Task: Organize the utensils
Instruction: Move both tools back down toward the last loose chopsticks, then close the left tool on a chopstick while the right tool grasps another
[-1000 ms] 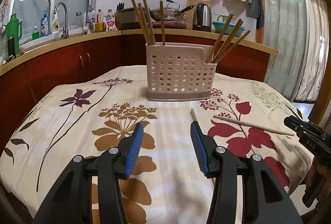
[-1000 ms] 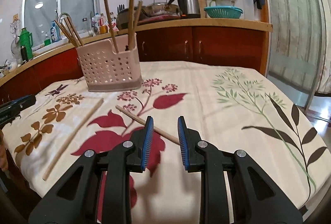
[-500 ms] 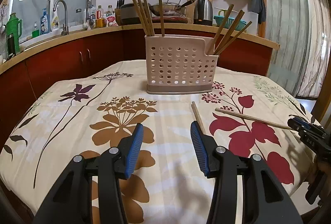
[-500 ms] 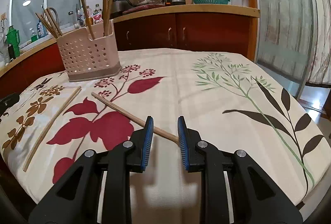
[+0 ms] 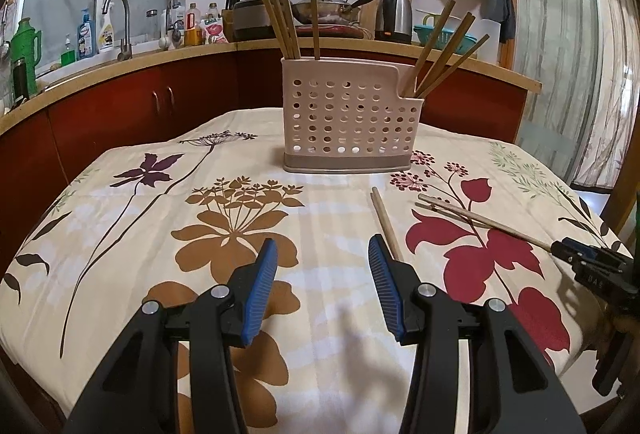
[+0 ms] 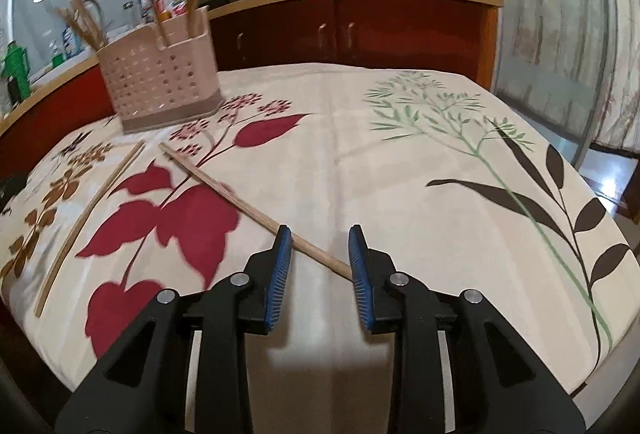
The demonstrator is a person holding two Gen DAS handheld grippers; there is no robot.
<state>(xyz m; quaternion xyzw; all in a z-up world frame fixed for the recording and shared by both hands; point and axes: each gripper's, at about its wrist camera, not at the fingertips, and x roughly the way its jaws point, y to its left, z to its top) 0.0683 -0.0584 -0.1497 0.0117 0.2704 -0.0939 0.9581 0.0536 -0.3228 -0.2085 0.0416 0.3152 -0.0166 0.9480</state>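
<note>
Kitchen table, floral cloth (image 5: pixel 320 218) (red cabinets behind) | left gripper (image 5: pixel 322 274) jaws apart, empty | right gripper (image 6: pixel 319 258) jaws just widened around chopstick (image 6: pixel 224 189)

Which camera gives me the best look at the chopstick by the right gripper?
Right wrist: the chopstick runs full length to the open right gripper. Left wrist shows it off to the side.

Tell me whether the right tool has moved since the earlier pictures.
Yes. The right tool has come down toward the chopstick lying on the tablecloth; its jaws have just been opening, with the chopstick's near end now between them, ungripped.
</note>
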